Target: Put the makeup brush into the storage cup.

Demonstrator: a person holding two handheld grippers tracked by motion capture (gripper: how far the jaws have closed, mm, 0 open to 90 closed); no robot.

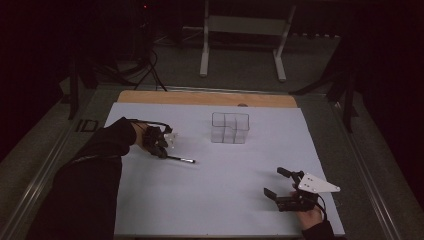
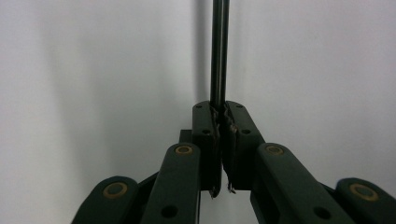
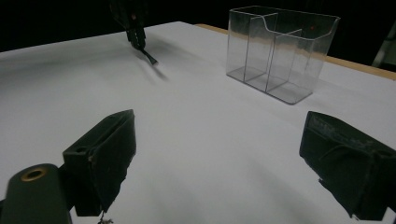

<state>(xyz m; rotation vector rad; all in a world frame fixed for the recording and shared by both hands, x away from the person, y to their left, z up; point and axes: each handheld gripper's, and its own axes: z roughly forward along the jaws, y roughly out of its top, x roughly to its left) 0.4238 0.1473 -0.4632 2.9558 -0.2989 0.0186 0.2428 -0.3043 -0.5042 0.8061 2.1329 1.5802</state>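
Pen (image 1: 181,159) lies left of the middle on the white sheet (image 1: 215,200), pinched by the left gripper (image 2: 220,116) (jaws tight); right gripper (image 1: 274,183) gapes wide, near right.

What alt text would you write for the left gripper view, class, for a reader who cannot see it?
The left gripper has its two black jaws shut on the end of a thin dark pen, which runs straight up to the frame's top edge. Behind lies a plain white table sheet.
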